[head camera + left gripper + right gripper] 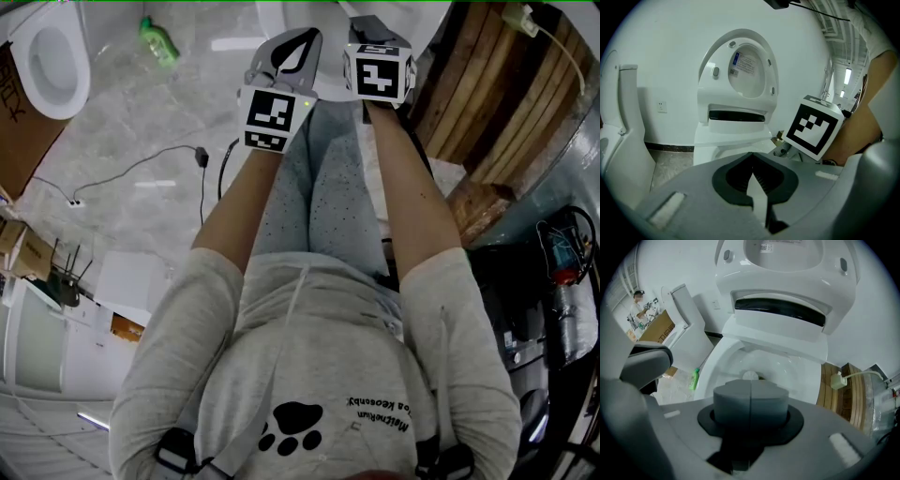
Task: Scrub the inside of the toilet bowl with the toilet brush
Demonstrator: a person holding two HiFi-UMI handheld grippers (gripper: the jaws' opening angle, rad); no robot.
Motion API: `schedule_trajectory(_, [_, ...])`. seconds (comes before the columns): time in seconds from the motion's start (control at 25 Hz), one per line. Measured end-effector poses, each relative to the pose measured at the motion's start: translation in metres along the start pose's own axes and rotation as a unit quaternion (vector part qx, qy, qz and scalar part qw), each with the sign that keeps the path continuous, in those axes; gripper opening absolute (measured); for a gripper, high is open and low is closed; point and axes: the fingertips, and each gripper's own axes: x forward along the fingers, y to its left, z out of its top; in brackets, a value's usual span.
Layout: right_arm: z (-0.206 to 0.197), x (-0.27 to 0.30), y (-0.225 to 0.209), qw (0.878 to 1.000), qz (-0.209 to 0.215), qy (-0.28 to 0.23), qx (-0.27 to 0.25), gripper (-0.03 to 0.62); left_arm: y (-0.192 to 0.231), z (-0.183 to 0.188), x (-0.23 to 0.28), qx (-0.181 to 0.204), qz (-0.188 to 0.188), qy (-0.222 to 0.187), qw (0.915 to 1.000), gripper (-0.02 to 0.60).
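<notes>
No toilet brush shows in any view. The white toilet (759,357) stands straight ahead with its lid (787,254) raised and its bowl (752,369) open. My right gripper (750,392) is shut and holds nothing, hovering in front of and above the bowl rim. My left gripper (751,158) is also shut on nothing, its tips meeting; it points at the same toilet (738,98) from the left. In the head view both grippers, left (305,42) and right (370,42), are held side by side ahead of the person's knees.
A second toilet (52,61) stands to the left beside a cardboard box (23,131). A green bottle (159,42) lies on the marble floor between the two toilets. Cables (141,169) cross the floor. Wooden boards (497,103) lean at the right. A person (637,305) stands far off.
</notes>
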Motion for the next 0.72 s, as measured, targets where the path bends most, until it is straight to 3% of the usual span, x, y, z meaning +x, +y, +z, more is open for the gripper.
schedule_trajectory(0.48, [-0.002,-0.006,-0.027,0.999,-0.034,0.012,0.008,0.149,0.0,0.005,0.005,0.003,-0.005,0.001,1.0,0.003])
schedule_trajectory(0.72, [-0.006,-0.022,-0.033,0.999,-0.035,-0.012,0.031,0.149,-0.007,0.009,0.008,0.011,-0.013,0.004,0.9998,0.003])
